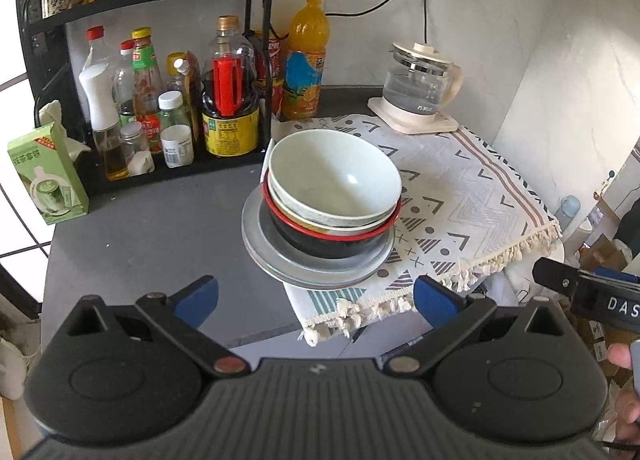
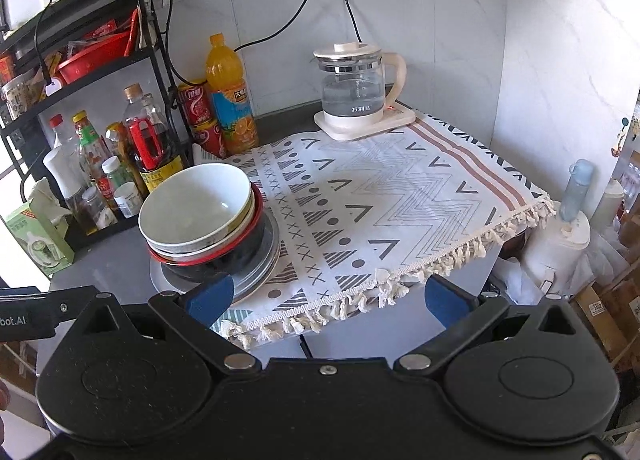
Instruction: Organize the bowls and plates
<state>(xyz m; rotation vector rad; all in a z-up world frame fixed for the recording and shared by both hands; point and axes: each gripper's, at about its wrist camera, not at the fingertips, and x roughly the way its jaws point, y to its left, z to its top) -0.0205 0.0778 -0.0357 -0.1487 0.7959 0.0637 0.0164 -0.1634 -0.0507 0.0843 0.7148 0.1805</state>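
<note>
Pale bowl [image 1: 334,180] nested upright in a red-rimmed black bowl [image 1: 332,240] atop grey plates [image 1: 280,260]

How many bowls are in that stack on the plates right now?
3 visible, nested: pale bowl on top, speckled bowl under it, black red-rimmed bowl at the bottom. Another could be hidden between them.

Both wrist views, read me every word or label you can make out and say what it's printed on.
"DAS": right hand-held gripper, cut off at the left wrist view's edge.
"bot.AI": left hand-held gripper, cut off at the right wrist view's edge.
Kettle, orange drink bottle, green box, sauce bottles: Chinese print, too small or blurred to read.
</note>
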